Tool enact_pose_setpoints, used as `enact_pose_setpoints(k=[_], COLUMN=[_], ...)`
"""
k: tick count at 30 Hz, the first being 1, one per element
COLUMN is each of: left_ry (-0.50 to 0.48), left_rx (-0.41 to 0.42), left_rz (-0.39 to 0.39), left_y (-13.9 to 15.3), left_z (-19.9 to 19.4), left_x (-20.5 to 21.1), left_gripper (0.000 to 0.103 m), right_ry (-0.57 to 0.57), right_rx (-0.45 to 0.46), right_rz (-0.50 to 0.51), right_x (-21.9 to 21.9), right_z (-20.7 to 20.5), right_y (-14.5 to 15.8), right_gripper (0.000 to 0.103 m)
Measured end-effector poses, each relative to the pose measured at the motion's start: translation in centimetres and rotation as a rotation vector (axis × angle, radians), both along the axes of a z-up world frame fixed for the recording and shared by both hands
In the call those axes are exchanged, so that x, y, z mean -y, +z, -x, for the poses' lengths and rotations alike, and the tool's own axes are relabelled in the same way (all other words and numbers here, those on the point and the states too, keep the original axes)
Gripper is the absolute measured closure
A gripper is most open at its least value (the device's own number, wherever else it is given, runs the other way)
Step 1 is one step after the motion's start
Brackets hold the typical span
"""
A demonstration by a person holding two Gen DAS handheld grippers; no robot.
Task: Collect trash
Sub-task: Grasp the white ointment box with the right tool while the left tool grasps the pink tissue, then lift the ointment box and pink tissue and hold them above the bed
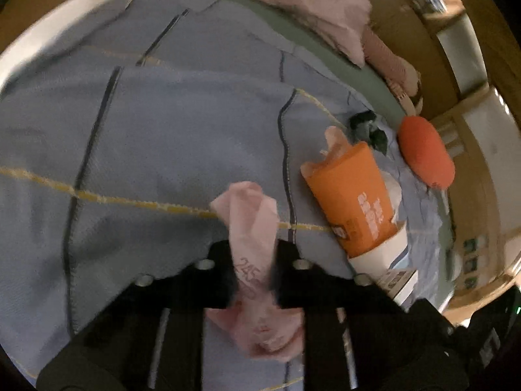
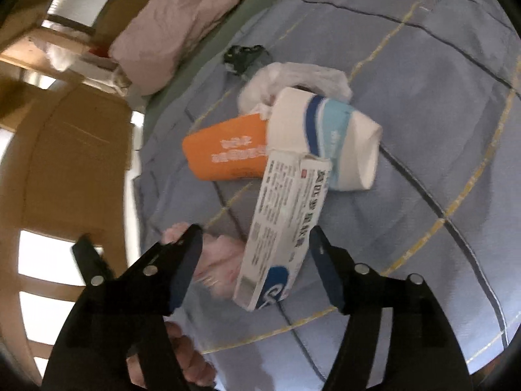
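Both grippers are matte black, with flat angular arms tapering into two blunt fingers. The left gripper carries round silver screws along its arms. The right gripper has similar screws and dark blue pads inside.

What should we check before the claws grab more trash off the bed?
1. Left claw shut on the pink plastic bag: ok.
2. Right claw open, with the white carton between its pads: ok.
3. Right pads pressing the carton: not ok, there are gaps on both sides.
4. Orange cup and white paper cup lying tipped on the blue bedspread: ok, in view.
5. Black crumpled scrap near the pillow: ok, still uncollected.
6. Bag open enough for trash: cannot tell.
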State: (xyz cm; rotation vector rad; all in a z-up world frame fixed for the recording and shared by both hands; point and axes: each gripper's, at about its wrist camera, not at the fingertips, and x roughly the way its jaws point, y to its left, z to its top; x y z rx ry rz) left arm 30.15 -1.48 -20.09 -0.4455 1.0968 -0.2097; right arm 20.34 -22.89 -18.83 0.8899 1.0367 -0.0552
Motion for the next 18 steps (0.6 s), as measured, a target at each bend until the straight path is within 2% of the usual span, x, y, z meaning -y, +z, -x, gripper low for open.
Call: enact_pose_setpoints(k=[3,4,8,9,10,11,12,14,18], left_ry=[-0.019,-0.023,-0.05,-0.064,-0.072,-0.076,-0.074,-0.075,-0.085], left_rx=[0.104,0.166,0.319,0.364,0.393,0.43,0.457,0.501,0.52], left_rz=[-0.05,-0.076,-0.069,-0.078,-0.088,-0.104,-0.121,-0.157,-0.224], left_y=[3.1,5.0,10.7,12.1,12.9,14.1,14.8,15.9,16.0], left_z=[1.1,2.0,5.8,7.1,7.8,8.7,9.6,11.5,14.3], left_x=[-0.3,-0.6,-2.1,-2.4,-2.6,-2.8,-2.8,-3.2,-3.7], left_gripper=[0.091,0.091,0.091,0.091,0.091,0.091,0.091,0.091,0.091], right_ry=[-0.018,-0.021,0.011,0.022,0.036,0.054,0.062,0.096,0.212], right_rx=[-0.049,-0.058,-0.07,-0.073,-0.074,-0.068,-0.06,-0.011,0.165], right_rz=[-0.005,-0.001,0.021,0.02,-0.009,-0.042,-0.046,-0.011,0.142], right_x=[0.1,0.2,-0.7,-1.1,-1.3,-1.6,-1.6,-2.0,-3.9], right_z=[-0.3,-0.4,-1.8,-2.1,-2.2,-2.2,-2.1,-2.1,-0.3], right_y=[-1.2,-1.4,-3.3,-3.9,-4.4,-4.6,-4.4,-2.6,3.7], right_gripper=[0.035,0.035,0.035,0.037,0.052,0.055,0.06,0.062,0.062])
